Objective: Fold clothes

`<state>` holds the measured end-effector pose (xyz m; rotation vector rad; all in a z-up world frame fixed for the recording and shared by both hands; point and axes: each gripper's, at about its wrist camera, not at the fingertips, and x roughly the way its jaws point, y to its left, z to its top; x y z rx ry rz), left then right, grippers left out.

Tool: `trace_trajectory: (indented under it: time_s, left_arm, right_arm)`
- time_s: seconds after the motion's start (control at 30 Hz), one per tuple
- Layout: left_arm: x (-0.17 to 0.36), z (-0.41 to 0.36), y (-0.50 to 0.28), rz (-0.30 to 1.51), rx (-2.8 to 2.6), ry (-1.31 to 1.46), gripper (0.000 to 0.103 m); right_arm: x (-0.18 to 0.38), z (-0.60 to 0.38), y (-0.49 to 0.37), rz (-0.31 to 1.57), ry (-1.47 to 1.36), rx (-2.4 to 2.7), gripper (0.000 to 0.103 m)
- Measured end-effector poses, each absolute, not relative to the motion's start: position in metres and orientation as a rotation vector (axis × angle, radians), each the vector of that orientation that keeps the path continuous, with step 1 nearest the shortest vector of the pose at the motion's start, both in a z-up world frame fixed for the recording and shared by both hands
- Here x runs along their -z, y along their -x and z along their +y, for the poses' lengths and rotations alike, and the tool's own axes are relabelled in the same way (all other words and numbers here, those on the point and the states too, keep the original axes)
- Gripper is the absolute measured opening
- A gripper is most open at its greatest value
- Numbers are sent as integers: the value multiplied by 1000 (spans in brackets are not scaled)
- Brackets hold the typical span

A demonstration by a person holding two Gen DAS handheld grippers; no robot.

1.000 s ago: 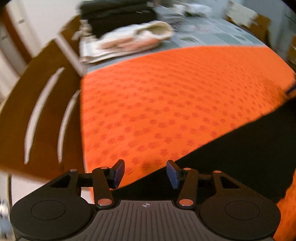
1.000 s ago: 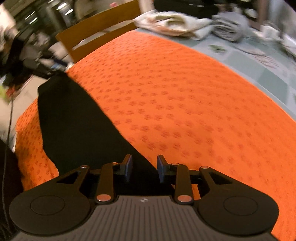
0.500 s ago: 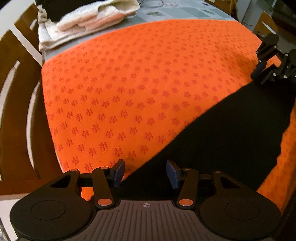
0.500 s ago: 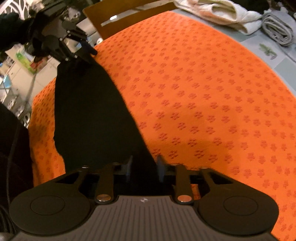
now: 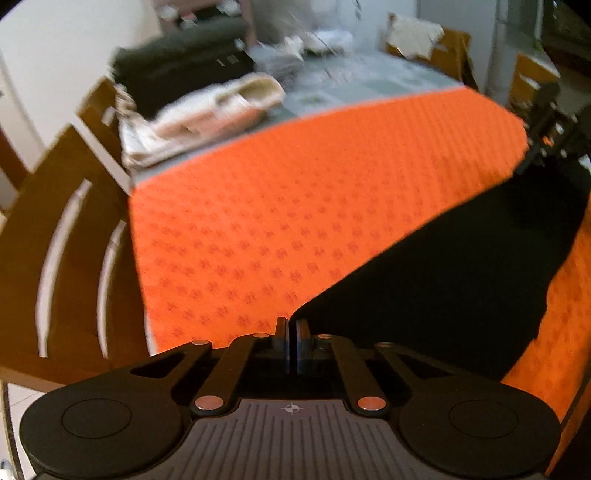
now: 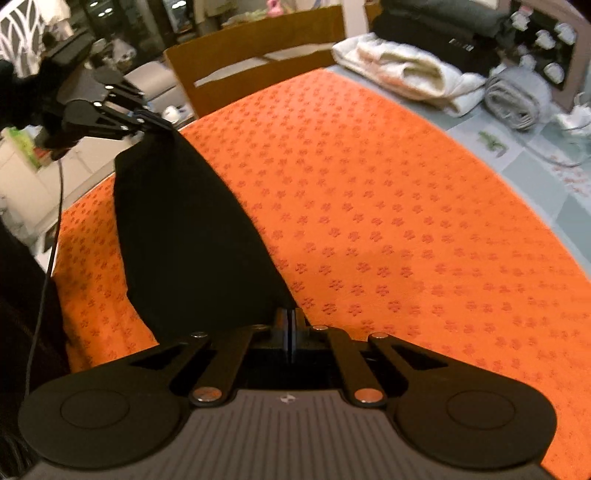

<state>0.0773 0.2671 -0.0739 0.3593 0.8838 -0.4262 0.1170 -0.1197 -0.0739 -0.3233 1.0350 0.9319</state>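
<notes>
Fingers [image 5: 284, 338] of both the left gripper [image 5: 290, 345] and right gripper [image 6: 290, 328] are pinching 2 corners of the black fabric garment [image 6: 184, 236], stretching between them; thin cloth may be slipping free over the orange patterned table cover [image 6: 388, 221].

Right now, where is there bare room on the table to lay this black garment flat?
The orange patterned cloth is bare across its whole middle, bordered by the black garment on one side and the folded cream towels at the far end. Crowded: the far end, with the towels, dark folded clothes and a rolled grey cloth.
</notes>
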Motion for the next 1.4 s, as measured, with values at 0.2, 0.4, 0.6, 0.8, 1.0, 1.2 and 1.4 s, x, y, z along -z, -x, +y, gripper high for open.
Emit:
trace_trajectory:
  time_s: [0.2,0.4,0.6,0.8,1.0,1.2,1.4]
  left_arm:
    - [45,259,-84,741,336,-355,5]
    - [31,242,-128,644,273,-375,5]
    - [41,230,-192,648,229,-366,5]
    - [70,222,-252,684,204,-392,5]
    - [96,215,-286,737,218,-374,11]
    - [94,228,-288,765,205,-295,24]
    - [67,254,-254,777,168,-217,30]
  right_arm:
    - [45,-120,-125,911,354,-762,2]
    - [33,-118,-175,817,415,-631,2]
    - [50,-117,-249,799,448,-529,2]
    - [88,-116,-314,848,459,-473,2]
    - [121,-112,-340,900,449,-467,3]
    - [113,-122,-334,875,409,-448,27]
    - [72,-128,-297,829,362,-491,28]
